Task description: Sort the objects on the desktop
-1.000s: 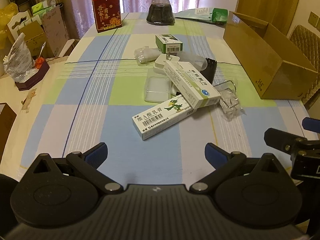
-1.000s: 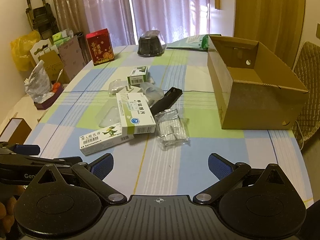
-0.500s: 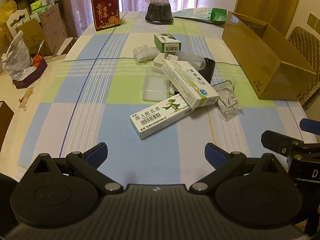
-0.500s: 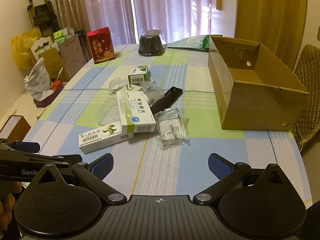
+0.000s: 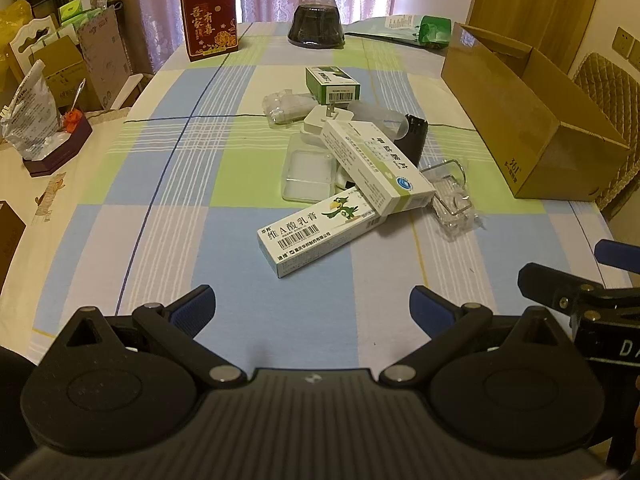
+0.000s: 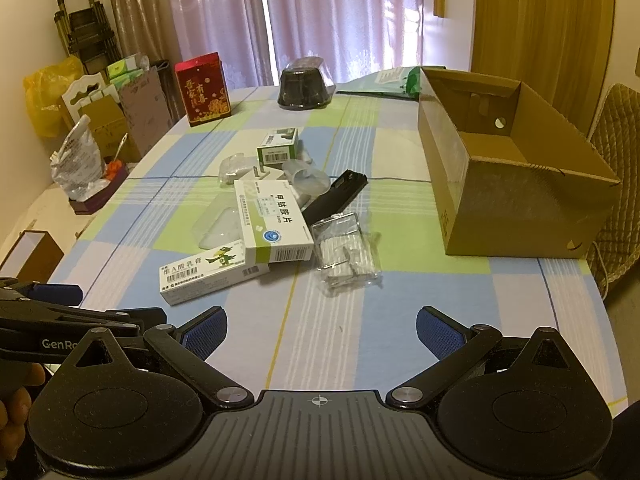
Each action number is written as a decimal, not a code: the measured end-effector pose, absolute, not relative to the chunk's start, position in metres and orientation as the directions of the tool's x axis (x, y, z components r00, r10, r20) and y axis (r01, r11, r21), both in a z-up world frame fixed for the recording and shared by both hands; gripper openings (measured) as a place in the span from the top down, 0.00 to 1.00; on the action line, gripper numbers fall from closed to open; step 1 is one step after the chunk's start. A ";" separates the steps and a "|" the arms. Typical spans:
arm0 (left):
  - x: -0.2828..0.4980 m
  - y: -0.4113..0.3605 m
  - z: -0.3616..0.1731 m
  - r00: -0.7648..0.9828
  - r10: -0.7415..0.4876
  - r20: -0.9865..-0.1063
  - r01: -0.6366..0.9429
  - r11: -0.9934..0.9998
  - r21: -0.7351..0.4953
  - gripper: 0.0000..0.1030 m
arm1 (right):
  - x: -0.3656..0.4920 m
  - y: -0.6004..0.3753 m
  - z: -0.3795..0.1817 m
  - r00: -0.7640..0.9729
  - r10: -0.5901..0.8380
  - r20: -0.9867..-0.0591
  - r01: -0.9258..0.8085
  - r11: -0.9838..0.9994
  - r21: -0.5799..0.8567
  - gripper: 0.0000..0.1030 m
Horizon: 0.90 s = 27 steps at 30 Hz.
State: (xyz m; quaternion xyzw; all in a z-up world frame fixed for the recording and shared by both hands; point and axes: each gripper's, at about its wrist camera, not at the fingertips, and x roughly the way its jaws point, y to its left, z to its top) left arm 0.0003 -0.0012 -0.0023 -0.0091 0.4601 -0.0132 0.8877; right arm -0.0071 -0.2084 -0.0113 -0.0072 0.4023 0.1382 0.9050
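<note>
The pile [image 5: 352,164] of small boxes and clear cases lies mid-table, left of the open carton [image 6: 516,184], which looks meant to receive it. Nearest the grippers is the parrot box [image 5: 320,236]. Left gripper [image 5: 310,306] and right gripper [image 6: 320,330] hover short of the pile, jaws wide and empty, seemingly ready for a first pick.

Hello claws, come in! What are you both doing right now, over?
Left claw open, empty. Right claw open, empty. Pile untouched, parrot box nearest, cardboard box looks empty. Nothing in the way.
</note>
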 end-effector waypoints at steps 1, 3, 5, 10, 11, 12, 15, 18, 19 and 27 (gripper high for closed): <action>0.000 -0.002 -0.003 0.576 -0.032 -0.817 0.016 0.999 -0.028 0.01 | -0.007 -0.209 -0.012 0.637 0.244 -0.731 -0.255 0.962 0.099 0.00; 0.000 -0.002 -0.003 0.575 -0.032 -0.817 0.016 0.999 -0.028 0.01 | -0.007 -0.209 -0.012 0.635 0.242 -0.733 -0.252 0.963 0.100 0.00; 0.000 -0.003 -0.003 0.574 -0.033 -0.818 0.015 0.999 -0.030 0.01 | -0.007 -0.210 -0.013 0.635 0.242 -0.733 -0.251 0.963 0.100 0.00; 0.000 -0.004 -0.004 0.570 -0.035 -0.821 0.015 0.999 -0.033 0.01 | -0.006 -0.210 -0.013 0.635 0.243 -0.734 -0.250 0.963 0.102 0.00; 0.000 -0.004 -0.004 0.569 -0.037 -0.822 0.015 0.999 -0.034 0.01 | -0.006 -0.210 -0.013 0.635 0.242 -0.734 -0.250 0.963 0.102 0.00; 0.000 -0.004 -0.004 0.569 -0.037 -0.822 0.016 0.999 -0.034 0.01 | -0.006 -0.210 -0.013 0.635 0.242 -0.734 -0.250 0.963 0.102 0.00; 0.000 -0.004 -0.004 0.569 -0.039 -0.822 0.018 0.999 -0.036 0.01 | -0.007 -0.210 -0.013 0.634 0.242 -0.735 -0.250 0.963 0.102 0.00; 0.000 -0.004 -0.004 0.568 -0.040 -0.822 0.017 0.999 -0.037 0.01 | -0.006 -0.209 -0.013 0.633 0.242 -0.735 -0.251 0.963 0.102 0.00; -0.001 -0.004 -0.004 0.568 -0.041 -0.822 0.017 0.999 -0.037 0.01 | -0.006 -0.209 -0.013 0.632 0.243 -0.736 -0.251 0.963 0.102 0.00; 0.000 -0.005 -0.005 0.564 -0.041 -0.825 0.020 0.999 -0.036 0.01 | -0.007 -0.210 -0.014 0.628 0.241 -0.740 -0.249 0.963 0.102 0.00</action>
